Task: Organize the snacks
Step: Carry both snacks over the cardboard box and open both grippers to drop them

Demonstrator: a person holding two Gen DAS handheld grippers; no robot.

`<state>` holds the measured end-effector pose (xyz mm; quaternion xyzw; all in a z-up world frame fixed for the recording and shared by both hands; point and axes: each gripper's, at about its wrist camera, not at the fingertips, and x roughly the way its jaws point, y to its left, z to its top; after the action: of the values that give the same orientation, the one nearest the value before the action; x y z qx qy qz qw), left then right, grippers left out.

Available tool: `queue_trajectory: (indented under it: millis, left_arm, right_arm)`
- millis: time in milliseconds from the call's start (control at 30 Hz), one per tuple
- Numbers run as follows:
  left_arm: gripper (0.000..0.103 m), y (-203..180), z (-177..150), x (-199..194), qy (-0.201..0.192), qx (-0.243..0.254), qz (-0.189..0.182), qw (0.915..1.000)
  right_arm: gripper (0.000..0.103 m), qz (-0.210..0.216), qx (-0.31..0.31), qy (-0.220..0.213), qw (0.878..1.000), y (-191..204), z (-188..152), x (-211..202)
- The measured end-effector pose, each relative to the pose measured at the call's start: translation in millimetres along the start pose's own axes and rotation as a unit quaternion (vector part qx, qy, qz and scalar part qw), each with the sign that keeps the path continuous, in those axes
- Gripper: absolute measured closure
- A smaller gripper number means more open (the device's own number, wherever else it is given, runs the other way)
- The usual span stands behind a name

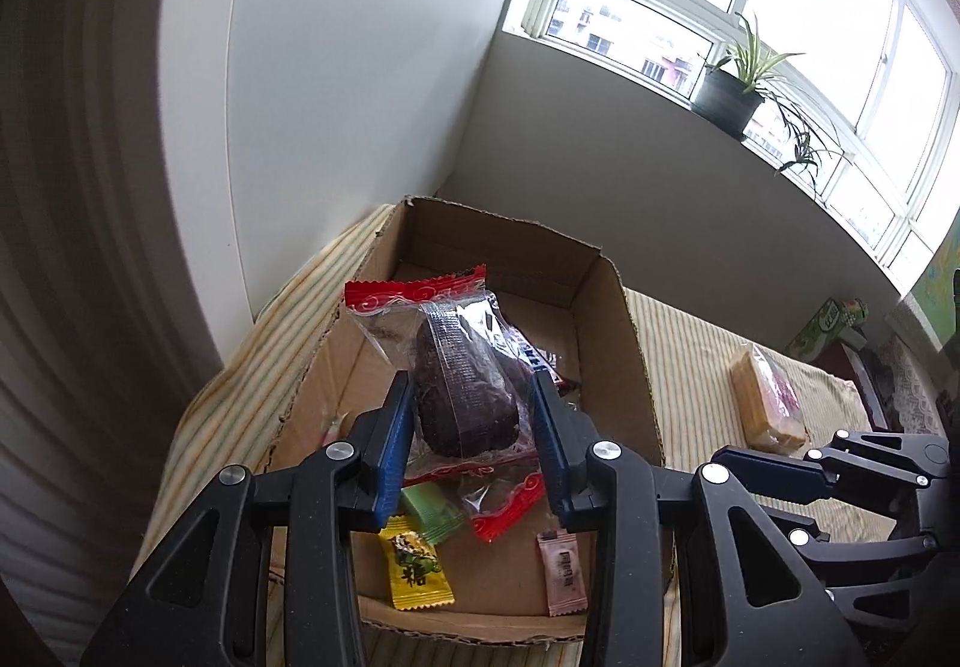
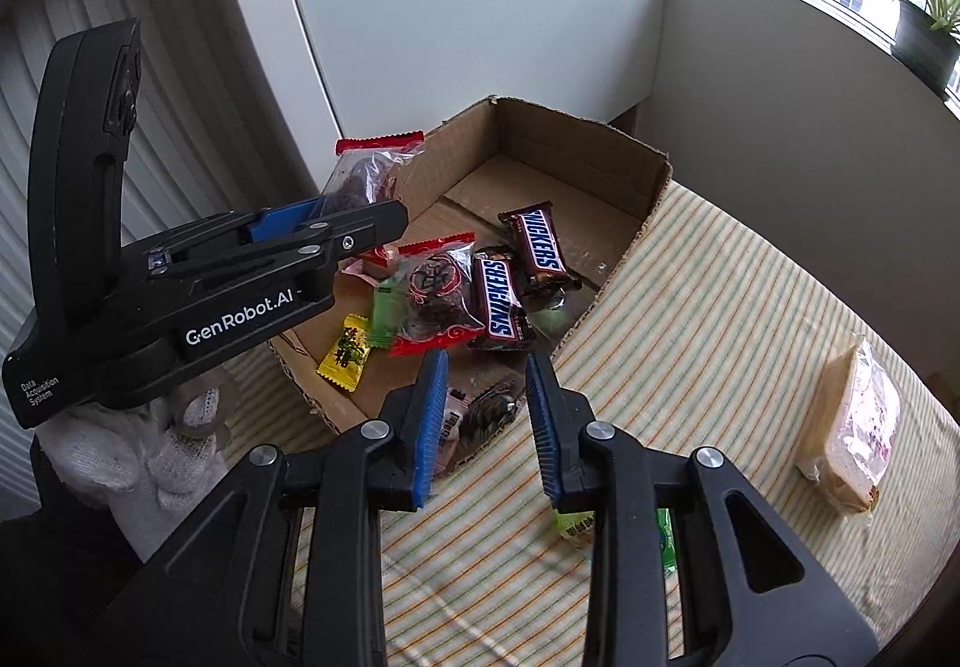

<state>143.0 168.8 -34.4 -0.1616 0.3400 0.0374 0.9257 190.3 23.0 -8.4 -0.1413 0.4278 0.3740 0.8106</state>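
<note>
Left tool (image 1: 474, 415) clamped on red-edged clear snack pack (image 1: 462, 379), held above cardboard box (image 1: 618, 343). Right tool (image 2: 487, 415) at 6 o'clock of box, pads apart, nothing gripped. Snickers bars (image 2: 516, 271) inside.

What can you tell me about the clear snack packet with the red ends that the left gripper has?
The snack packet is a clear crinkly plastic wrapper with red, zigzag-cut sealed ends bearing white swirl print. Inside sits one dark brown, wrinkled oval lump. The left gripper has its blue-padded jaws closed on the packet's sides, holding it roughly upright in the air above the open cardboard box. Nothing else appears to touch it; other sweets lie below on the box floor.
</note>
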Motion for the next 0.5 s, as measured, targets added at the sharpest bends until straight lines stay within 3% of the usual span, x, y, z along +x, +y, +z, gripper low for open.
queue_trajectory:
  millis: [300, 367, 433, 500]
  left_arm:
    - [0.062, 4.3, 0.7, 1.7, 0.007, -0.002, 0.002, 1.0000]
    - [0.052, 5.2, 2.0, 1.0, 0.004, -0.004, 0.003, 1.0000]
    - [0.049, 6.0, 2.4, 0.8, 0.003, -0.005, 0.002, 1.0000]
    - [0.049, 5.4, 2.3, 0.9, 0.002, -0.006, 0.002, 1.0000]
  right_arm:
    - [0.075, -0.002, 0.012, 0.006, 1.000, -5.0, 3.4, 14.0]
    - [0.067, -0.005, 0.013, 0.006, 1.000, -5.5, 2.5, 12.7]
    - [0.043, -0.008, 0.014, 0.002, 1.000, -7.2, 0.5, 8.4]
    - [0.042, -0.014, 0.015, -0.002, 1.000, -10.0, -1.7, 1.7]
